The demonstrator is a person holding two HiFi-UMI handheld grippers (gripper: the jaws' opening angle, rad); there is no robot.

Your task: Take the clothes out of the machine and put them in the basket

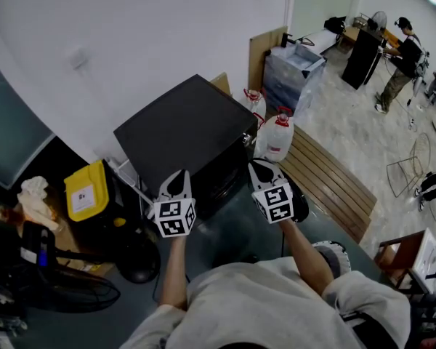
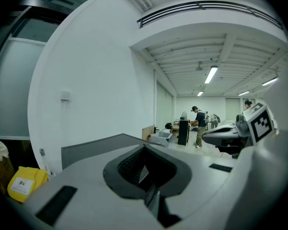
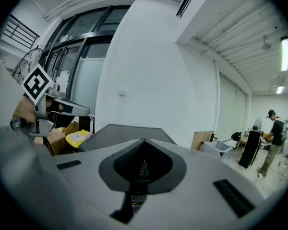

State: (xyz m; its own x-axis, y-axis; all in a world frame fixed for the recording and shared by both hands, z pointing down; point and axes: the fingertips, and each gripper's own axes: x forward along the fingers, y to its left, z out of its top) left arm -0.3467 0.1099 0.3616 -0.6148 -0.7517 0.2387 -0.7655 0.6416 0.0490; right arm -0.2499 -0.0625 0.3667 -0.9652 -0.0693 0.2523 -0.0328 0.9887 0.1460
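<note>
A yellow box [image 1: 86,191] sits low on the left. The left gripper [image 1: 179,177] is squeezed shut with nothing in it, pointing at the big black machine [image 1: 182,129] that stands against the white wall [image 1: 131,42] just ahead. The right gripper [image 1: 261,167] is shut tight and empty too, near the machine's right corner, with a white jug [image 1: 279,139] beyond.

Left claw [image 1: 178,177], right claw [image 1: 261,167]: both shut
</note>
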